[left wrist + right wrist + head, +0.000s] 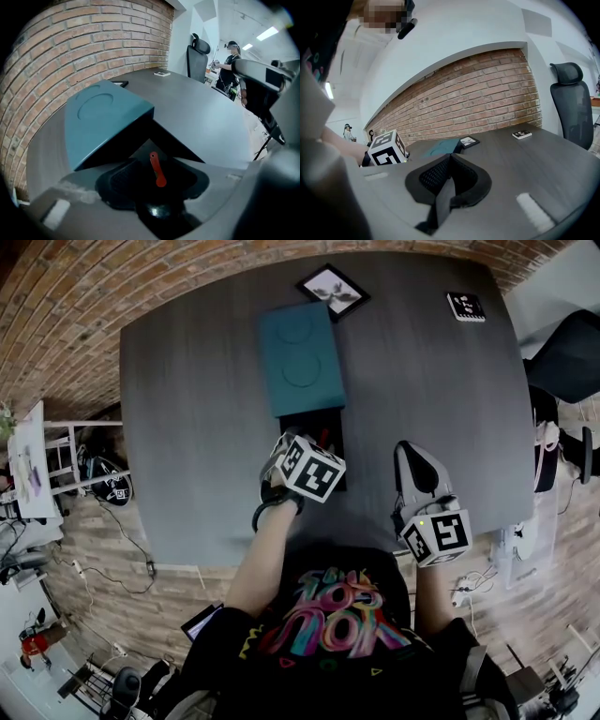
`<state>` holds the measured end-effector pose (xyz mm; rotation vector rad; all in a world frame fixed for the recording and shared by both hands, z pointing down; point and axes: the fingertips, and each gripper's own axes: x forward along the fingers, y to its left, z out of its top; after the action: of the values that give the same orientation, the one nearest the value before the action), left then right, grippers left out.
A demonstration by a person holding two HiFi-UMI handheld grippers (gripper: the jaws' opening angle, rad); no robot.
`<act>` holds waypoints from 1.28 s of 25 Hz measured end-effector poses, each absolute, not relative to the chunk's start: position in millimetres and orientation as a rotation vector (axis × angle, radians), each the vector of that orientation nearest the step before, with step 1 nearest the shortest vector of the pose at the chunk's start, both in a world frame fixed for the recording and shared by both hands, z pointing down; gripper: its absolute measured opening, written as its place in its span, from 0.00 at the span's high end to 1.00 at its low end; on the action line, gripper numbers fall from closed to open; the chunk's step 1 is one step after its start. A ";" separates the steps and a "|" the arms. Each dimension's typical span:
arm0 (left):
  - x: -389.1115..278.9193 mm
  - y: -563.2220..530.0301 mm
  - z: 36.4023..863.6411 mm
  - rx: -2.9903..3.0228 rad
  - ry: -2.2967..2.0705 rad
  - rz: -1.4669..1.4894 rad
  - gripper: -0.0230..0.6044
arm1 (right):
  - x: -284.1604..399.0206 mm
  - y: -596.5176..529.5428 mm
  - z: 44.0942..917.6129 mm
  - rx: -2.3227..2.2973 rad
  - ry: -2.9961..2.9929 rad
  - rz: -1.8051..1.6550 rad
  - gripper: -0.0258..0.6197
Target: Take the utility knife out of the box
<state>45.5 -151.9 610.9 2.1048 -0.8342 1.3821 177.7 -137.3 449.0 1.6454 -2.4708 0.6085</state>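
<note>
Gripping the slim red utility knife (pixel 158 172), the left gripper (pixel 289 448) has its jaws closed on the handle. It hangs over the open black compartment of the teal rectangular box (pixel 300 357) on the dark grey worktop (pixel 187 427). Whether the knife is clear of the box I cannot tell. The right gripper (pixel 449 161) rests well apart on the worktop, jaws together on nothing. The knife looks light, stiff and smooth, so probably slippery. A hold at mid-handle, away from the blade end, should stop it pivoting on a straight lift.
</note>
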 end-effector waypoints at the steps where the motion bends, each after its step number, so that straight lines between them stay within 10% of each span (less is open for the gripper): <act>1: 45.1 -151.8 613.5 2.098 -0.827 1.404 0.67 | 178.5 -137.8 449.5 1.648 -2.468 0.610 0.96; 20: 48.7 -148.6 629.1 2.030 -0.741 1.517 0.69 | 187.4 -143.4 459.5 1.687 -2.421 0.627 0.96; 32: 57.4 -139.9 630.6 2.065 -0.703 1.550 0.89 | 191.2 -141.0 453.0 1.717 -2.420 0.617 0.96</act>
<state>57.4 -139.9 630.6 2.0655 -0.7025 1.5505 191.2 -141.0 453.0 1.7175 -2.4200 0.6174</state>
